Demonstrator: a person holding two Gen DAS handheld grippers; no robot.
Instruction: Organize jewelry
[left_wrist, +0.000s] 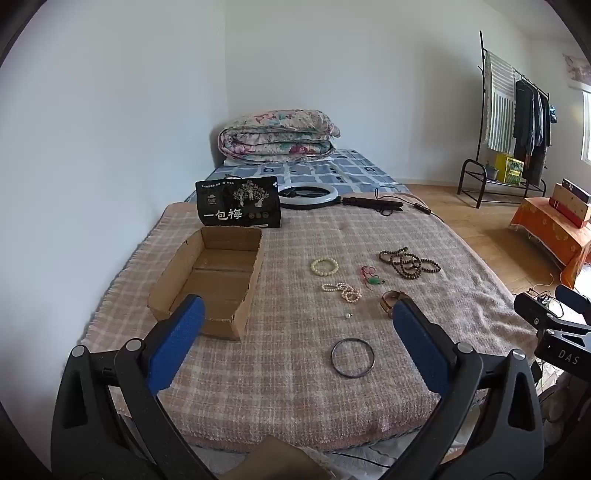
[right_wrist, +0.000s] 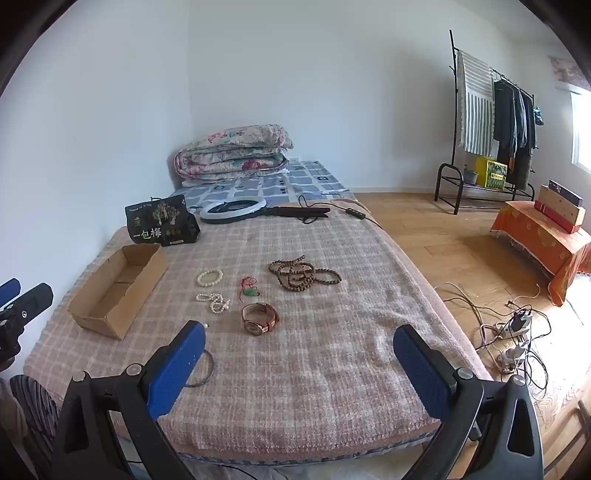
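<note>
An empty open cardboard box (left_wrist: 214, 275) (right_wrist: 118, 290) sits on the left of a plaid blanket. Jewelry lies to its right: a cream bead bracelet (left_wrist: 324, 266) (right_wrist: 209, 277), a pearl strand (left_wrist: 342, 291) (right_wrist: 215, 301), a red cord with a green pendant (left_wrist: 371, 277) (right_wrist: 249, 289), brown wooden beads (left_wrist: 409, 262) (right_wrist: 303, 276), a brown-strap watch (right_wrist: 259, 318), a small pearl stud (left_wrist: 347, 315) and a dark bangle (left_wrist: 352, 357). My left gripper (left_wrist: 297, 317) is open and empty, near the bangle. My right gripper (right_wrist: 298, 345) is open and empty, nearer than the watch.
A black snack bag (left_wrist: 239, 204), a ring light (left_wrist: 308, 196) and a black tripod handle (left_wrist: 371, 202) lie at the blanket's far end. A folded quilt (left_wrist: 277, 134) sits beyond. Cables and power strips (right_wrist: 511, 332) lie on the wooden floor to the right.
</note>
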